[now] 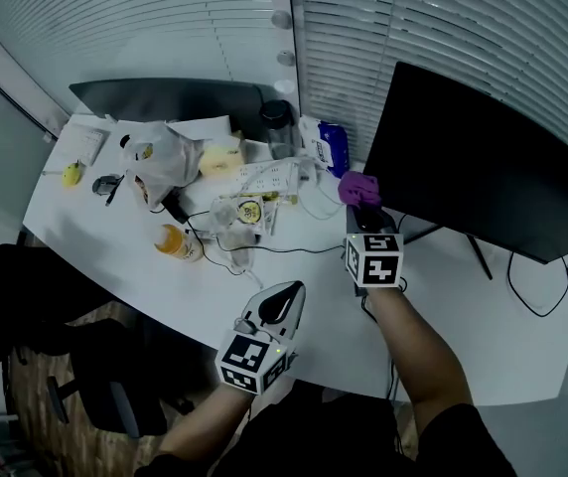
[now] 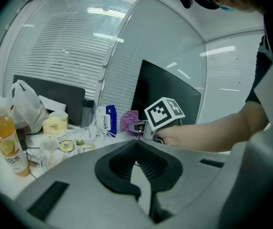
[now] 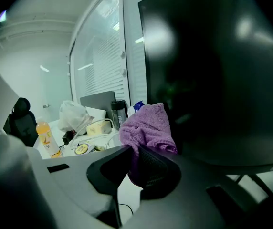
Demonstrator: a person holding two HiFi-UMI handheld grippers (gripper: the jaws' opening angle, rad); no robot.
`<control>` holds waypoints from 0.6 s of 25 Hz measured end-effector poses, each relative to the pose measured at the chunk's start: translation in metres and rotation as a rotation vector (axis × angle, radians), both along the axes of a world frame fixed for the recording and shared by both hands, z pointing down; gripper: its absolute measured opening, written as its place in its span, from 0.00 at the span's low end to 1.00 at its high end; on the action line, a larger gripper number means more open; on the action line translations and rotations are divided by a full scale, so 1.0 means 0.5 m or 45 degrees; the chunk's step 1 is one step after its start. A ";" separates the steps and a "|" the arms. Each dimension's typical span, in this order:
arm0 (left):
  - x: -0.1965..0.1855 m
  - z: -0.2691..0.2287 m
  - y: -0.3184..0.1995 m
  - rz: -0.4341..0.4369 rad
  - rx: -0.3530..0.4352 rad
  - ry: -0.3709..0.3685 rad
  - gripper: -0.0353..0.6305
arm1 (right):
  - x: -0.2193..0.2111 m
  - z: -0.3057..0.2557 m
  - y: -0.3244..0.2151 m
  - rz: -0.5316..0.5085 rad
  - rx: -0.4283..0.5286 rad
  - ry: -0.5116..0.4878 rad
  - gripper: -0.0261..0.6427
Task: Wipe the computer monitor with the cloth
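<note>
Right gripper [image 3: 130, 152] clamping cloth [image 3: 146, 123], white desk [image 1: 443, 306], blinds [image 1: 443, 18]

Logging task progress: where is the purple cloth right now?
The purple cloth is clamped in the right gripper. In the head view it sits right of centre, at the lower-left corner of the monitor.

We see our left gripper [image 2: 136, 143] with jaws together and nothing between them. Ahead, the right gripper [image 2: 136, 126] apparently pinches the purple cloth [image 2: 128, 119] beside the dark monitor [image 2: 167, 94].
</note>
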State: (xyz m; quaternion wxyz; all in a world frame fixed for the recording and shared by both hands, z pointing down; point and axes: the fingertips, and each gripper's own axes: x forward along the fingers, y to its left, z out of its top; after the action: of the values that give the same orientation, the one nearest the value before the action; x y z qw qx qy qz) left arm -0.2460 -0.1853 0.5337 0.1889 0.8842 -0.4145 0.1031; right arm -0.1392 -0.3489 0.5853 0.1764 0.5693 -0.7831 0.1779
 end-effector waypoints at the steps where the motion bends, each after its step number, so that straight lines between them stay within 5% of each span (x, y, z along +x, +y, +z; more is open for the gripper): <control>1: -0.002 0.007 -0.001 -0.001 -0.009 -0.003 0.06 | -0.001 0.012 -0.002 0.002 -0.011 -0.003 0.13; 15: -0.011 0.051 -0.009 0.016 -0.073 -0.041 0.06 | -0.009 0.097 0.003 0.020 -0.114 -0.042 0.13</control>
State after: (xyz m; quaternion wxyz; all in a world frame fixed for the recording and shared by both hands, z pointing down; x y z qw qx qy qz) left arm -0.2513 -0.1896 0.5593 0.2069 0.8792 -0.4089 0.1303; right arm -0.1439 -0.3473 0.6339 0.1872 0.5639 -0.7726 0.2236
